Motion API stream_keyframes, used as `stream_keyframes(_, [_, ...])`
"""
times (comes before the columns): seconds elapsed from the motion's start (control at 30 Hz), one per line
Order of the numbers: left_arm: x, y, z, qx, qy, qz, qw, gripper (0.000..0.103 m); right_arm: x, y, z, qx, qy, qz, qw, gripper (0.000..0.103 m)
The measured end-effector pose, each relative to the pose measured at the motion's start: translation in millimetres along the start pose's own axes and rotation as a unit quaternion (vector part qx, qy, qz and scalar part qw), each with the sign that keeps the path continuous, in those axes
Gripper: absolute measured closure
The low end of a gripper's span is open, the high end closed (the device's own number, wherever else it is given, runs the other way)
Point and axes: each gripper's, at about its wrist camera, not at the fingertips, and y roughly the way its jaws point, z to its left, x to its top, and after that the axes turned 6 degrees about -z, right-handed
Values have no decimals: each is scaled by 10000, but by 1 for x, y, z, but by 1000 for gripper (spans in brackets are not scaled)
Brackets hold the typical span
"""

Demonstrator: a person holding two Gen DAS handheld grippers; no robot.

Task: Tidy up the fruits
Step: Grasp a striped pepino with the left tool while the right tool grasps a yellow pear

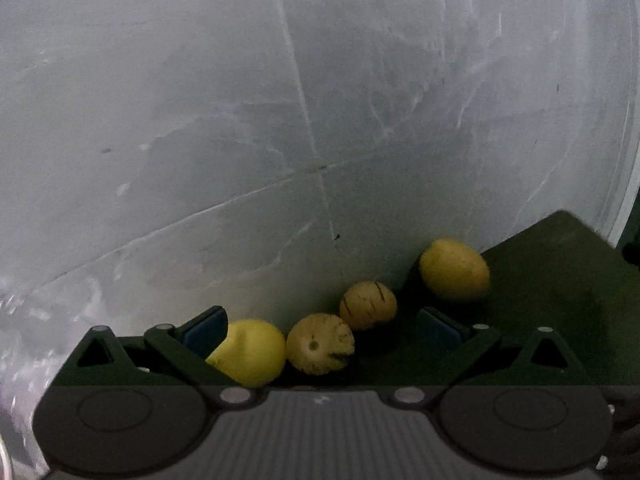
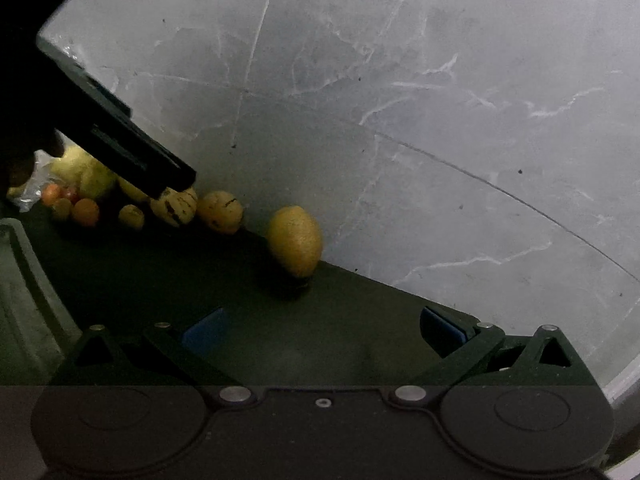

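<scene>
Four yellowish fruits sit low in the left wrist view on a dark counter. Left hand-held gripper jaws apart; smooth yellow fruit touching its left blue pad, pale ribbed fruit between the jaws. Beyond, a striped round fruit, then a dimpled oval lemon. Right hand-held gripper spread wide, empty. Scratched grey marbled wall behind, upper frame.

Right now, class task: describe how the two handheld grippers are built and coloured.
Both the left gripper and right gripper match: black angular linkage arms with silver rivets and triangular cut-outs, blue pads on the fingers, and a dark body with two round discs. The left body is ribbed between them.
</scene>
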Motion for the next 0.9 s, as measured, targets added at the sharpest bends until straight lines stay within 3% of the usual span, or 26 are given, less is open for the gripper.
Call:
stream_keyframes(0.33, [0, 44, -14, -227, 505, 345, 9979, 4, 1, 44, 0, 429, -438, 13, 9981, 6])
stream_keyframes(0.9, [-4, 74, -22, -504, 761, 722, 9932, 26, 12, 101, 5, 699, -1033, -246, 9919, 19])
